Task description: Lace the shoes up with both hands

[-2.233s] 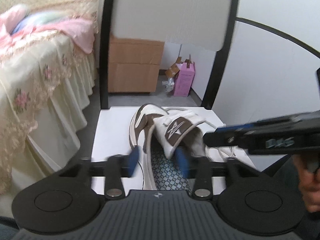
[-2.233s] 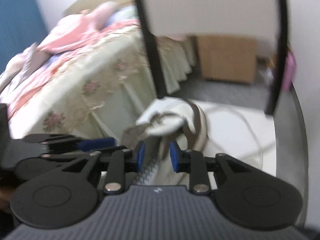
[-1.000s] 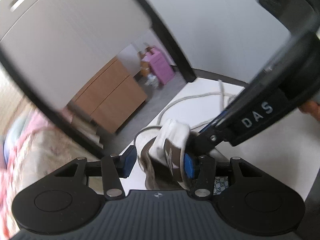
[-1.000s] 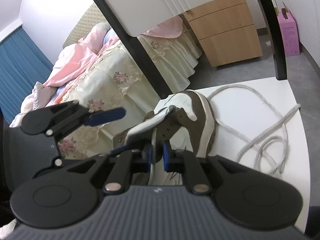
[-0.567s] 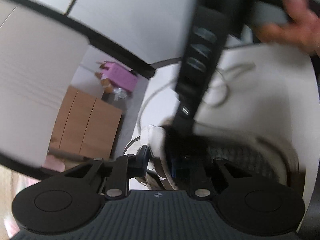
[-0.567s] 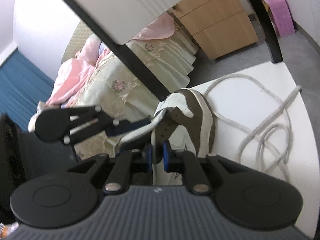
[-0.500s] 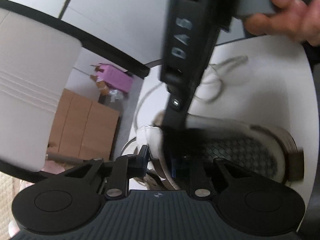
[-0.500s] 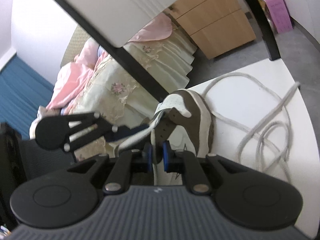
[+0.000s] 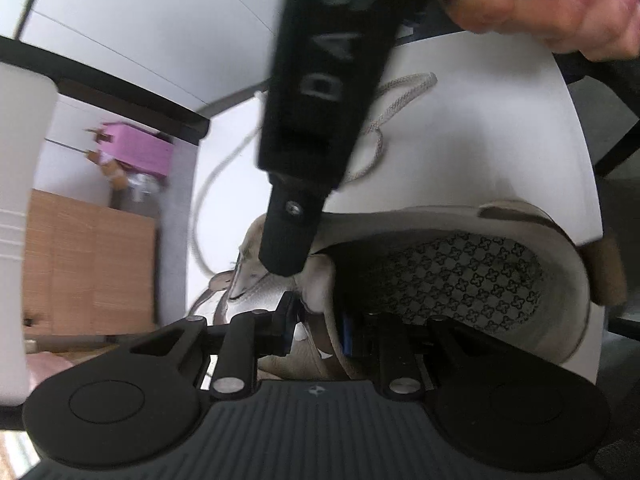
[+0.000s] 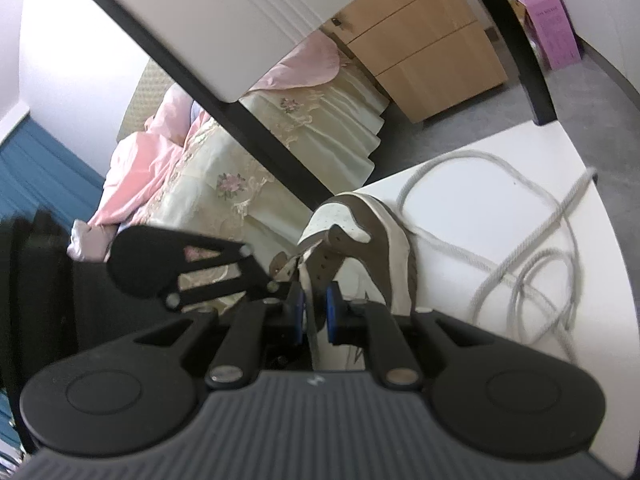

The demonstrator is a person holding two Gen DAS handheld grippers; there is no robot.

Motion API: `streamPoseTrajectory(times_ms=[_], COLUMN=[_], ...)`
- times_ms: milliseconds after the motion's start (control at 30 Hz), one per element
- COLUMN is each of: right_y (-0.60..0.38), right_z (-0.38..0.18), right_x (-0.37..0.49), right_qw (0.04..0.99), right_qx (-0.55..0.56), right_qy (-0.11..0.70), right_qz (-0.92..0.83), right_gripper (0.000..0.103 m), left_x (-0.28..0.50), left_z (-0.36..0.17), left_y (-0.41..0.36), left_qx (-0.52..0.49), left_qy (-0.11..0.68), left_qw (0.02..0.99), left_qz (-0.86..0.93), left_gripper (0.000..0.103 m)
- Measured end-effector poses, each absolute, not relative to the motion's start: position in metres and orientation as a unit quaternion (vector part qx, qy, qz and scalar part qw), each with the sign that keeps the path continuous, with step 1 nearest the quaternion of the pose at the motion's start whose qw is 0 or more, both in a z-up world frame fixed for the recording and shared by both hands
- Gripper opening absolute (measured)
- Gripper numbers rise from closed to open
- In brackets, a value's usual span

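The shoe (image 9: 460, 280) — white and brown, with a patterned insole — lies on a white surface (image 9: 460, 152), its toe toward the far-left edge in the right wrist view and its heel end toward the near side. The lace (image 10: 532, 248) is loose: it runs from the shoe's toe and lies in slack loops over the right part of the surface, reaching close to the right edge.

The left gripper (image 9: 318, 330) points steeply down at the shoe's opening. Its jaws stand narrow, with the white upper edge of the shoe's left side between the 2 blue pads; the pads look pressed on it, so it grips the shoe there. In the right wrist view the same gripper (image 10: 276, 286) comes in from the left and meets the shoe at its eyelet flap.

The right gripper (image 10: 314, 314) is nearly closed, and a thin white-and-brown strip of the shoe's upper — the eyelet side or tongue, I cannot tell which — is pinched between its pads. In the left wrist view its black finger (image 9: 286, 256) comes down from above and ends on the shoe's tongue area, with a hand (image 9: 560, 4) holding its handle at the top right.

Beyond the surface stand a wooden drawer unit (image 10: 432, 48), a pink box (image 10: 550, 28) and a bed (image 10: 224, 176) with pale and pink covers.
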State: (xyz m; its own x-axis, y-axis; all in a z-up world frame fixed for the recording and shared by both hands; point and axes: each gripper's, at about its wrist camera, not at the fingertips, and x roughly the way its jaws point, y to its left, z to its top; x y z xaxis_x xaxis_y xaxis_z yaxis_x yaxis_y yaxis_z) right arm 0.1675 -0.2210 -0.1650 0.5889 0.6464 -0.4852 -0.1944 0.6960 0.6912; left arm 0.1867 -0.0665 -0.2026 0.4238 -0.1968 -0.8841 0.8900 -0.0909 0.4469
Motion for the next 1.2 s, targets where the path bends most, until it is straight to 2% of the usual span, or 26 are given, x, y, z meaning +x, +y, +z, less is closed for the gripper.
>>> streamPoseTrajectory(times_ms=[167,233,267,567,767,967,1200], right_y=[-0.226,-0.227,-0.227,-0.223,-0.216,-0.211,-0.197], right_z=[-0.168,-0.168,-0.168,-0.160,-0.156,-0.159,-0.155], right_x=[0.172,0.172,0.172,0.165,0.157,0.152,0.147], right_qw=[0.830,0.828,0.827,0.837,0.855,0.853,0.858], right_qx=[0.310,0.309,0.309,0.282,0.256,0.257,0.232], right_qy=[0.384,0.385,0.386,0.384,0.375,0.386,0.387], right_qz=[0.261,0.265,0.267,0.268,0.251,0.240,0.248], right_gripper=[0.013,0.013,0.013,0.016,0.017,0.019,0.019], left_x=[0.197,0.197,0.196,0.177,0.138,0.133,0.136], left_z=[-0.199,-0.193,-0.189,-0.153,-0.138,-0.137,-0.143], left_y=[-0.070,-0.073,-0.070,-0.042,-0.037,-0.023,0.011], left_qx=[0.575,0.558,0.544,0.354,0.234,0.121,0.029], left_qy=[0.315,0.322,0.326,0.360,0.335,0.307,0.326], left_qw=[0.606,0.620,0.633,0.800,0.879,0.932,0.938], left_qz=[-0.451,-0.447,-0.443,-0.324,-0.246,-0.152,-0.114], left_gripper=[0.026,0.034,0.034,0.035,0.035,0.035,0.035])
